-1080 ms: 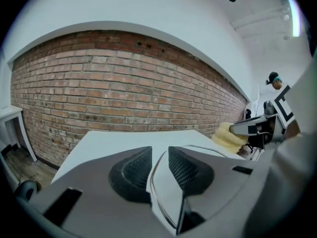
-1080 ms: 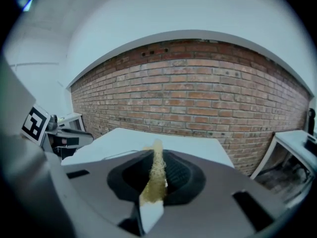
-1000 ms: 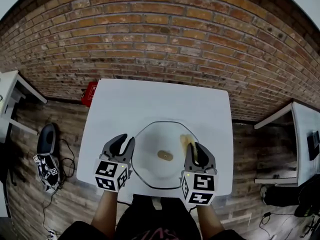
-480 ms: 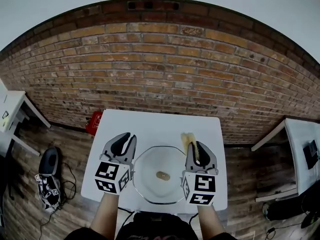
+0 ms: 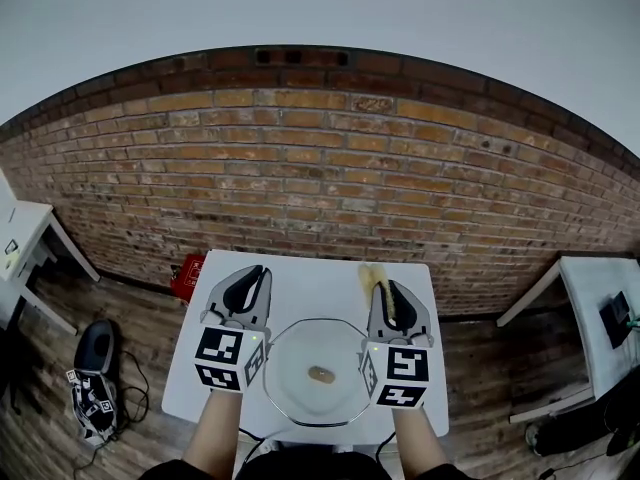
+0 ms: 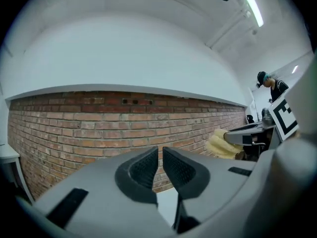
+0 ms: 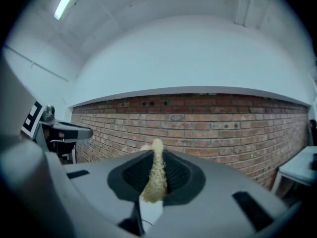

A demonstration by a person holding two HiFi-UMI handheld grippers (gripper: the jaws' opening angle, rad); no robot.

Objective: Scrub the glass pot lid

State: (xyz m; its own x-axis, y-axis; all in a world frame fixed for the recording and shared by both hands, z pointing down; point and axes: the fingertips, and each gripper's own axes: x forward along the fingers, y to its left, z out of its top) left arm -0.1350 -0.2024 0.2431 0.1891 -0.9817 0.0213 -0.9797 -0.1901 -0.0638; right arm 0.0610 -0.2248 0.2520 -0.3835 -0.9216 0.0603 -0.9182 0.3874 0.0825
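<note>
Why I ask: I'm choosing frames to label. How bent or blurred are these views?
Head view: brick wall bows into an arc, evenly lit, sharp. Left gripper view: black corners, ceiling lamp glares. Right gripper view: black corners, sponge close to the lens looks soft.

Glass lid (image 5: pixel 298 360) on white table (image 5: pixel 300 280)

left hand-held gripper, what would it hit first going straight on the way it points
Probably the red brick wall: the left hand-held gripper, whose empty jaws have just been closing, points level above the white table, and nothing shows between, though depth is unclear.
</note>
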